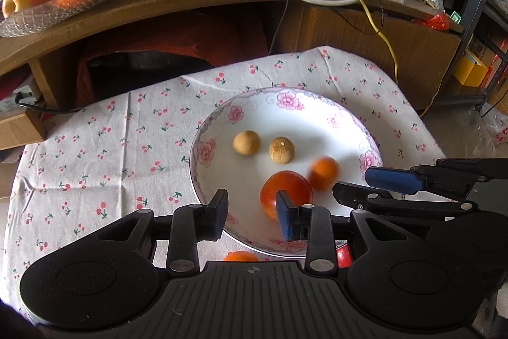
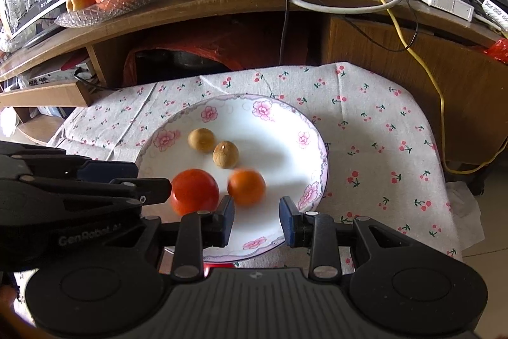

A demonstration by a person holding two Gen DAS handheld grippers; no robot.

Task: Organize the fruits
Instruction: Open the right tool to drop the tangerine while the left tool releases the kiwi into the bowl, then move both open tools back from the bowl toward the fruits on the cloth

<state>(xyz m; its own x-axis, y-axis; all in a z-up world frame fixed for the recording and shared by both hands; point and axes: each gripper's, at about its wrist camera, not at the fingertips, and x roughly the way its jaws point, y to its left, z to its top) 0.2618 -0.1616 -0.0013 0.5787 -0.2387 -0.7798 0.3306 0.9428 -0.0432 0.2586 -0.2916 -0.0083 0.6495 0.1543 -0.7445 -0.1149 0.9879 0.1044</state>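
Both grippers matte black plastic: ribbed centre plate with small compass-like emblem, two round discs either side, linkage arms with silver rivets. Left gripper (image 1: 251,210) and right gripper (image 2: 256,221) have blue-padded jaws. White lettering on left gripper's side, probably "GenRobot".

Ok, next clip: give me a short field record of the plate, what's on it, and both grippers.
surface: cherry-print cloth
plate: white, pink flower rim, on the cloth
on plate: two brown longans, red tomato, small orange (blurred)
left gripper: open, empty, over the plate's near edge by the tomato
right gripper: open, empty, just short of the orange
off plate: orange fruit partly hidden at the near rim
background: glass dish of oranges and apples on the desk
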